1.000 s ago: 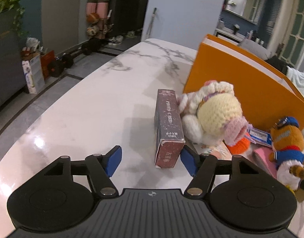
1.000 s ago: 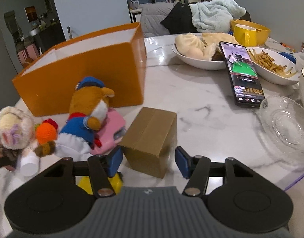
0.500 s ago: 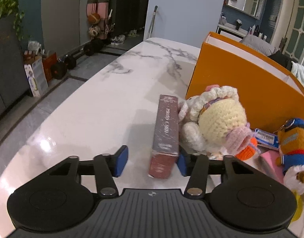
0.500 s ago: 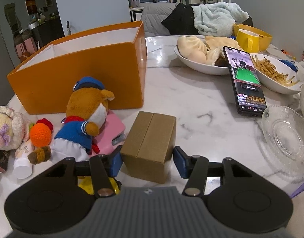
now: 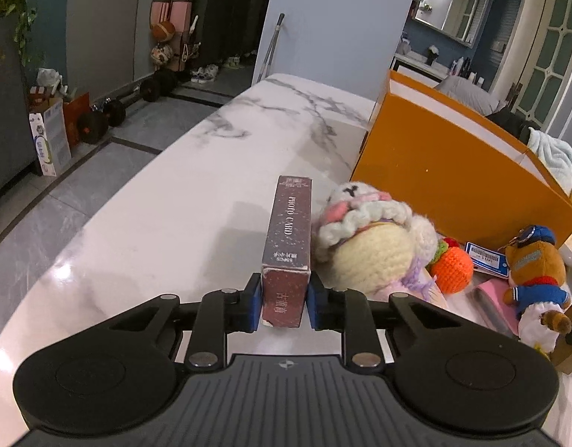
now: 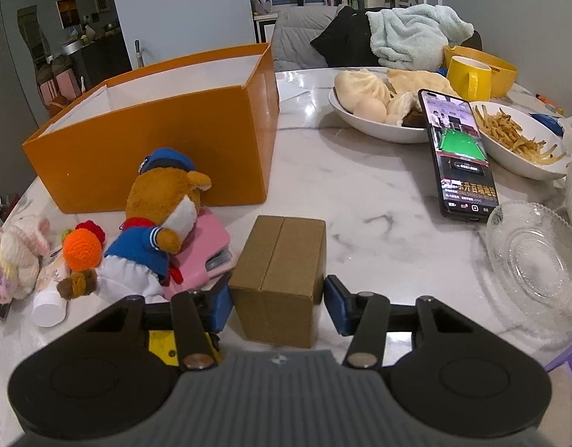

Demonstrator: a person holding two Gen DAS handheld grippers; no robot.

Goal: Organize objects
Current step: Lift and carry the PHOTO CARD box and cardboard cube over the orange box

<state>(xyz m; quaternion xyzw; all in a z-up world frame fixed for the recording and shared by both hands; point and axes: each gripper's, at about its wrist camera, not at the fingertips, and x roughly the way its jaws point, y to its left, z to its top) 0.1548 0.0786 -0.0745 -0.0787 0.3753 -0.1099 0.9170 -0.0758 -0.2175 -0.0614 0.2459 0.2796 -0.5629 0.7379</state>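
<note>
My left gripper point(image 5: 284, 305) is shut on a dark red photo card box point(image 5: 287, 246), both pads pressed on its near end. A crocheted cream doll point(image 5: 371, 242) lies against the box's right side. My right gripper point(image 6: 278, 303) is open around a small brown cardboard box point(image 6: 282, 268); the left pad touches it and the right pad stands slightly off. An open orange storage box point(image 6: 163, 138) stands behind, also in the left wrist view point(image 5: 461, 178). A plush bear in blue point(image 6: 163, 223) lies on a pink case point(image 6: 211, 253).
An orange crocheted ball point(image 6: 82, 249), a white tube point(image 6: 49, 303) and a yellow item point(image 6: 163, 344) lie at the left. A phone point(image 6: 457, 152), bowls of buns point(image 6: 375, 111) and fries point(image 6: 517, 141), and a glass dish point(image 6: 535, 257) are at the right. The table edge point(image 5: 110, 201) is at the left.
My left gripper moved forward around the photo card box and closed on it. My right gripper narrowed around the cardboard box, its left pad now touching.
</note>
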